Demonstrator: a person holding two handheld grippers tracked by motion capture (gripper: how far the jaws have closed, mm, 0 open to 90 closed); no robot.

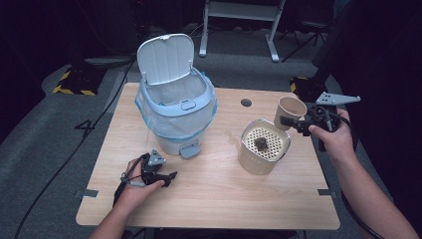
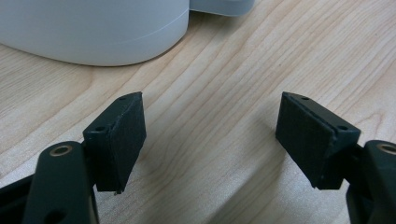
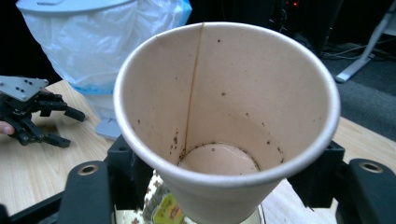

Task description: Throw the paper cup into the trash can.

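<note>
The cup [image 3: 224, 116] looks like matt paper, speckled inside. The table [image 2: 224, 93] is pale grained wood. The bin [image 1: 171, 132] is smooth plastic with a thin translucent plastic liner [image 1: 149, 112]. Gripper pads [image 2: 126, 135] look matt and rubbery.

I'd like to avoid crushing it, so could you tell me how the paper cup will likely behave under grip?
The paper cup looks thin-walled, so it probably dents under a hard squeeze. Nearly empty, it is likely very light. The right gripper clamps its tapered base, so it might slip.

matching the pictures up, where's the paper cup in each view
High view: paper cup at right, in the right hand-held gripper, above the strainer pot.
Left gripper view: not in it.
Right gripper view: centre, between the jaws.
Shared landmark: white pedal bin.
</note>
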